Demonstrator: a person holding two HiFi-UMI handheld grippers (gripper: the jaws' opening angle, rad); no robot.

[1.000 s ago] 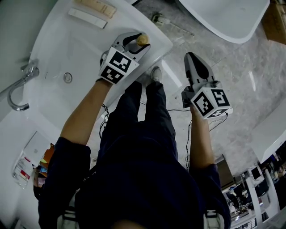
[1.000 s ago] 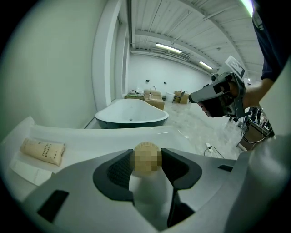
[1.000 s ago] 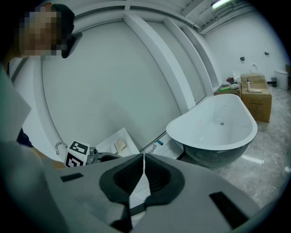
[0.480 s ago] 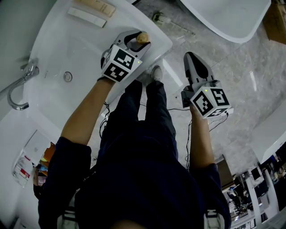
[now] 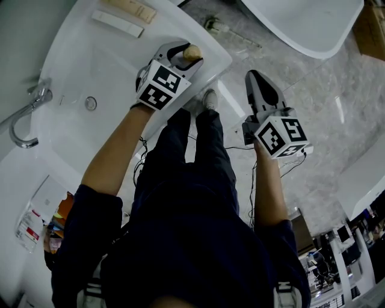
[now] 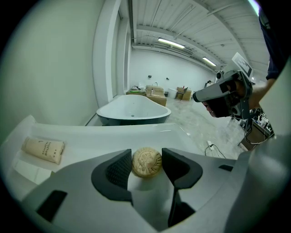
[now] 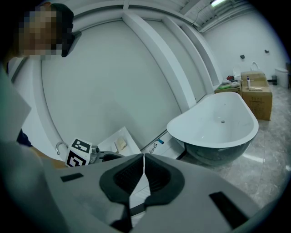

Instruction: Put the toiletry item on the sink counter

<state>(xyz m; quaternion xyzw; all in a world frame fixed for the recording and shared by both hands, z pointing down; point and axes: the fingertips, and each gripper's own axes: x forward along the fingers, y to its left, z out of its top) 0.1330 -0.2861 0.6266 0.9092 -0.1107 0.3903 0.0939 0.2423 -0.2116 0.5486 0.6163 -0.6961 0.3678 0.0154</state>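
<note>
A round tan soap sits at the near right corner of the white sink counter. My left gripper stands around it. In the left gripper view the soap lies between the two dark pads of the left gripper, whose jaws are opening. A thin gap shows on the soap's right side. My right gripper hovers over the marble floor to the right of the sink, and its jaws are shut on nothing.
A beige packet and a white bar lie at the counter's far end. Faucet and drain are on the left. A white bathtub stands beyond, on the marble floor. The person's legs fill the middle of the view.
My left gripper has edged slightly forward with the soap between its jaws. My right gripper has drifted a little to the left.
</note>
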